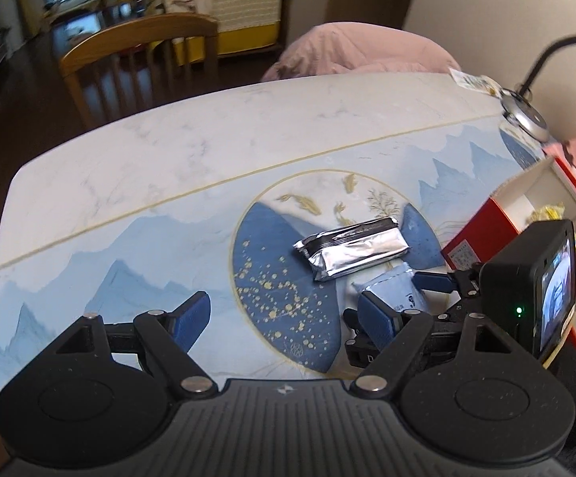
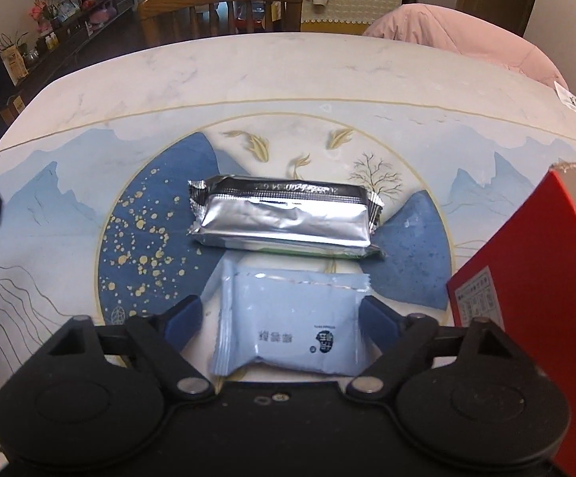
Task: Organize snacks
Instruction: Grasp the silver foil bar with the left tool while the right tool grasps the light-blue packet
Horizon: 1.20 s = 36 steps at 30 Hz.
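Note:
A silver foil snack packet (image 1: 351,252) (image 2: 284,214) lies on the round blue pattern of the table. Just in front of it lies a light blue snack packet (image 1: 395,284) (image 2: 291,318). My right gripper (image 2: 284,310) (image 1: 397,294) is lowered around the blue packet, one blue pad on each side; a narrow gap shows at the left pad, so the pads are not pressing. My left gripper (image 1: 286,306) hovers open to the left of both packets with nothing between its fingers.
An open red box (image 1: 482,234) (image 2: 526,270) with a white inside stands at the right, yellow snacks (image 1: 550,212) in it. A desk lamp base (image 1: 526,115) and a small packet (image 1: 470,79) sit at the far right edge. A wooden chair (image 1: 136,47) and pink cloth (image 1: 359,51) lie beyond the marble table (image 1: 168,159).

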{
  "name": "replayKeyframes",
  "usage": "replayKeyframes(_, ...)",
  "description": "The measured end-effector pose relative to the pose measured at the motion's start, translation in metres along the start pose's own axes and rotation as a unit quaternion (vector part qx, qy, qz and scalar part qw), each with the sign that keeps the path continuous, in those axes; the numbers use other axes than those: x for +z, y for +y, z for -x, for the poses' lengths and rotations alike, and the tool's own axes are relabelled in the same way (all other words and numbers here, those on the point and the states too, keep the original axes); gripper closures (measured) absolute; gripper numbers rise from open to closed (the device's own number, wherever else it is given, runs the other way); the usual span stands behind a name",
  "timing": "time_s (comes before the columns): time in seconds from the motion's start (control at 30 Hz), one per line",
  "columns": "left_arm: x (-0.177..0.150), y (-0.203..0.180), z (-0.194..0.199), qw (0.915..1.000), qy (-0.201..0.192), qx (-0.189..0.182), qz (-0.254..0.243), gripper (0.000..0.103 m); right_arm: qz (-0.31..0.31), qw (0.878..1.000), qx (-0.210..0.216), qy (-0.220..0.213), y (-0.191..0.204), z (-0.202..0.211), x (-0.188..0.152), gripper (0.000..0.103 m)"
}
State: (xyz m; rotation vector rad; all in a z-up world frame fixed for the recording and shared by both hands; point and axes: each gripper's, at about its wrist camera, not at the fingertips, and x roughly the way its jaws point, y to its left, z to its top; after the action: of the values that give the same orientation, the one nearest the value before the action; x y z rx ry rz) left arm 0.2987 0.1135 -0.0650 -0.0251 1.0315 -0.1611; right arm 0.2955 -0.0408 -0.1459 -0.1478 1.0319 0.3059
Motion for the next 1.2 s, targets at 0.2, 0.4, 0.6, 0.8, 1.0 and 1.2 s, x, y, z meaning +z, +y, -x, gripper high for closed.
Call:
replayKeyframes(0.2,0.019,-0.01,-0.021,0.9961,0.012,-0.029,-0.083,0.022,0.01,1.0,0.009,-0.005,-0.003,0.008,-0.006,0.039)
replayKeyframes(0.4,0.039,-0.031,-0.058,0.9795,0.033,-0.057,-0.19,0.022,0.011,0.999,0.041,-0.008,-0.009,0.022,-0.022,0.051)
replayKeyframes(0.6,0.048,-0.062,-0.106,0.9506,0.063,-0.076,-0.294,0.022,0.004,0.998,0.069,-0.001,-0.019,0.044,-0.048,0.054)
replayKeyframes(0.8,0.044,-0.088,-0.147,0.9255,0.088,-0.076,-0.361,0.023,0.016,0.998,0.066,-0.003,-0.017,0.052,-0.064,0.054)
replayKeyframes(1.0,0.047,-0.097,-0.158,0.9181,0.097,-0.098,-0.372,0.04,0.017,0.998,0.064,-0.009,-0.015,0.055,-0.07,0.055)
replayKeyframes(1.2,0.042,-0.095,-0.153,0.9292,0.096,-0.092,-0.345,0.052,0.01,0.998,0.063,-0.013,-0.017,0.058,-0.072,0.056)
